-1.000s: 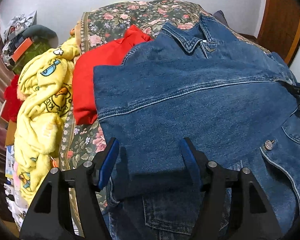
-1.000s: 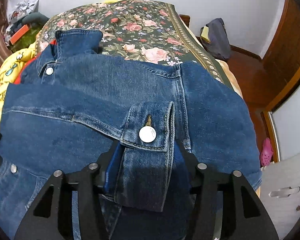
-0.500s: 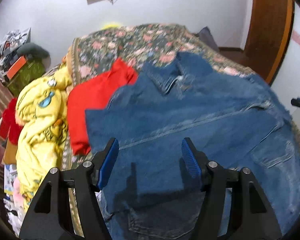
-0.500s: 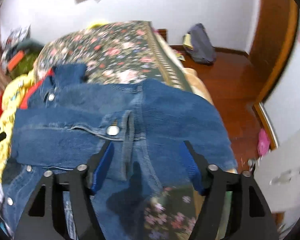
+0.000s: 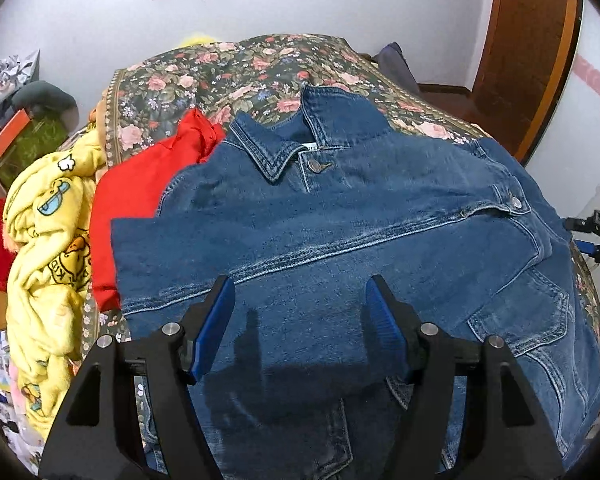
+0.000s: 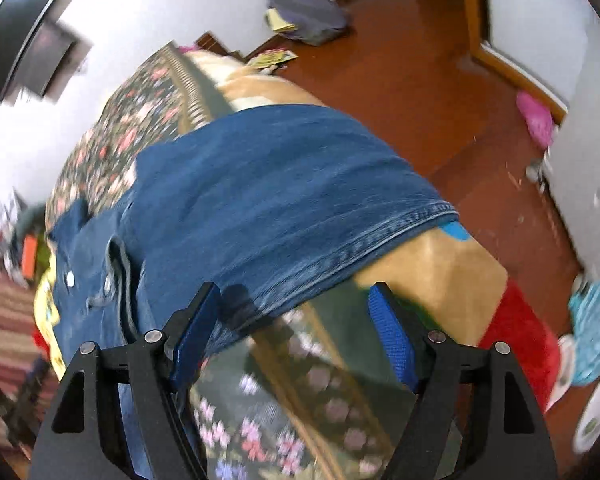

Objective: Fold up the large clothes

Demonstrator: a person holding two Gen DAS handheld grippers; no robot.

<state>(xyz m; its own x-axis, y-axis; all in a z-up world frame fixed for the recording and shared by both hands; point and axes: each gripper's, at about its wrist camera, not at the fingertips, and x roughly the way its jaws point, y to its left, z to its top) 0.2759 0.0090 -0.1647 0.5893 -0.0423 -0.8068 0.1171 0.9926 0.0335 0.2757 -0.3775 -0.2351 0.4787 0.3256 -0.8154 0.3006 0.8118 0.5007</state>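
A blue denim jacket [image 5: 340, 220] lies spread front-up on the floral bed cover [image 5: 240, 68], collar toward the far end, both sleeves folded across its chest. My left gripper [image 5: 299, 284] hovers open over the near part of the jacket with nothing between its blue pads. The right wrist view is tilted and blurred. It shows the jacket [image 6: 280, 184] and its hem draped at the bed's side. My right gripper [image 6: 295, 288] is off the cloth, its jaws opening, with only the bed cover [image 6: 268, 400] behind the gap. It also shows at the right edge of the left view, right gripper [image 5: 596, 232].
A red garment [image 5: 140, 200] and a yellow printed blanket [image 5: 48, 240] lie left of the jacket. Right of the bed is wooden floor [image 6: 420, 80] with a grey bag [image 6: 304, 12], a pink item [image 6: 536, 120] and a red cloth [image 6: 520, 340]. A brown door [image 5: 532, 40] stands at back right.
My right gripper let go of the buttoned cuff, rolled and swung right to the bed's edge. My left gripper drew back and up, so more of the jacket shows.
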